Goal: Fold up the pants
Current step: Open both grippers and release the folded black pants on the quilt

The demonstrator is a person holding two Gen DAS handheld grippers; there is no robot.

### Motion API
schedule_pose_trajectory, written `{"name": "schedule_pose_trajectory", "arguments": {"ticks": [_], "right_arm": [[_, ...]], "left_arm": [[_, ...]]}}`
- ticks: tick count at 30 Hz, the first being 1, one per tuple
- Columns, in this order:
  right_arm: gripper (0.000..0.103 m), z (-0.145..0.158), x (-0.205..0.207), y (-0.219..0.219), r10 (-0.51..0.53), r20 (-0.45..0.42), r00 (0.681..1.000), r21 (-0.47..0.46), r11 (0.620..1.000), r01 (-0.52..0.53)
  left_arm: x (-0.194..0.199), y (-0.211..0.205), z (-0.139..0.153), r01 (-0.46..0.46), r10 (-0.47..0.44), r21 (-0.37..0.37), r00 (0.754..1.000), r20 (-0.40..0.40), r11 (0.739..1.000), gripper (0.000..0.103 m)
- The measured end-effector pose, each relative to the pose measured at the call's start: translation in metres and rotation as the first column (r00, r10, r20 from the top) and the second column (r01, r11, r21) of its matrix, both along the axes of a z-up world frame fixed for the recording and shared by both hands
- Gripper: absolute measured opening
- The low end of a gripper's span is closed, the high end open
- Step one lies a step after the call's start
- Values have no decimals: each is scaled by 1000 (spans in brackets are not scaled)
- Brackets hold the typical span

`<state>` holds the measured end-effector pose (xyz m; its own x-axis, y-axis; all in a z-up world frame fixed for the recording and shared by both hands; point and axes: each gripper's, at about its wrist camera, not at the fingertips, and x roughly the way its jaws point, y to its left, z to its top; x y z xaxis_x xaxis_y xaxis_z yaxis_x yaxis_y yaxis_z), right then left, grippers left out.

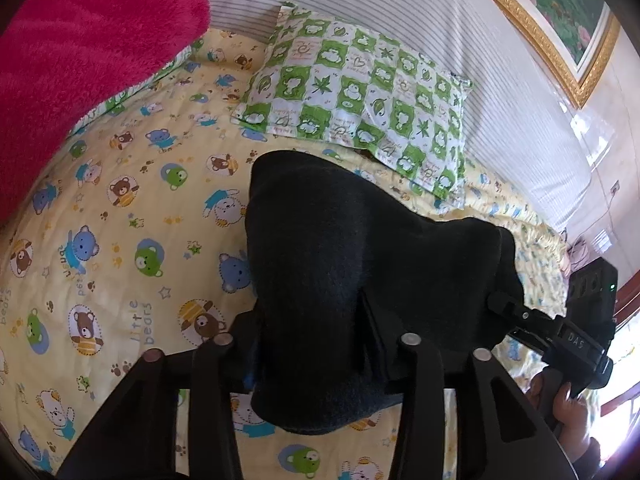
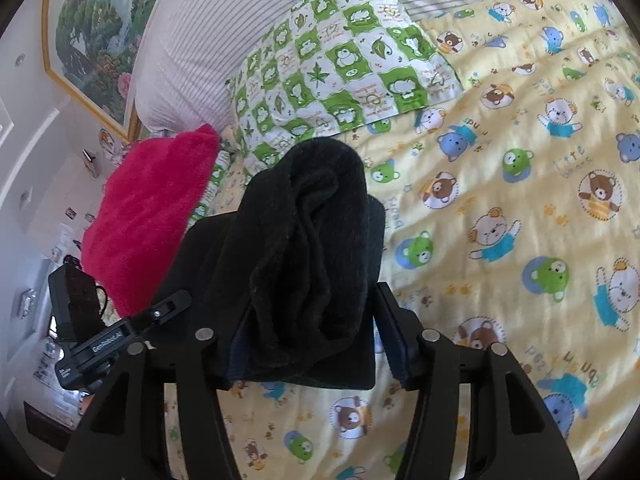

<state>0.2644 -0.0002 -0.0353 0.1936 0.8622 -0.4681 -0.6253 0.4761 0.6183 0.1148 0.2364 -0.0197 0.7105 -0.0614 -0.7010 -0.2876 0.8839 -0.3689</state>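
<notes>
The pants (image 1: 360, 264) are a dark, thick bundle folded over on the bed, lying on the yellow quilt (image 1: 120, 208) printed with little bears, towards the head end and just short of the green-and-white checked pillow (image 1: 352, 92). Your left gripper (image 1: 316, 344) has the cloth bunched between its fingers, and your right gripper (image 2: 316, 328) has a rolled fold of the same cloth between its blue-padded fingers; in both views the fabric fills the gap, but you cannot tell from here whether the pads are pressing on it or have let go. Your right hand (image 1: 568, 404) shows at the edge of the left view, wrapped round its handle. A bright pink fleece blanket (image 2: 148, 216) sits heaped at the head corner of the bed, beside the checked pillow. Behind the pillow, along the head edge, runs a pale striped bolster or headboard cushion (image 2: 208, 36). Above it, on the white wall, hangs a gold-framed landscape painting (image 2: 96, 32). Daylight falls in stripes across the quilt.
</notes>
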Motion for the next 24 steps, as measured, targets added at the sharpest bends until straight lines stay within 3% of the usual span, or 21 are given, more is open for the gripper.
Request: {"name": "schedule_pose_trajectory", "arguments": {"ticks": [4, 13, 20, 24], "right_arm": [[63, -5, 2, -1, -10, 9, 1000, -26, 1000, 10], [70, -20, 7, -4, -12, -6, 1000, -21, 1000, 12], [71, -9, -4, -10, -9, 46, 999, -29, 1000, 10], [71, 0, -13, -13, -7, 70, 998, -31, 999, 9]], "left_arm": [[0, -1, -7, 1, -1, 22, 1000, -21, 1000, 55], [0, 1, -18, -1, 2, 28, 999, -34, 1000, 59], [-8, -8, -2, -39, 45, 130, 998, -46, 991, 61], [-15, -10, 1, -39, 47, 153, 998, -47, 987, 62]]}}
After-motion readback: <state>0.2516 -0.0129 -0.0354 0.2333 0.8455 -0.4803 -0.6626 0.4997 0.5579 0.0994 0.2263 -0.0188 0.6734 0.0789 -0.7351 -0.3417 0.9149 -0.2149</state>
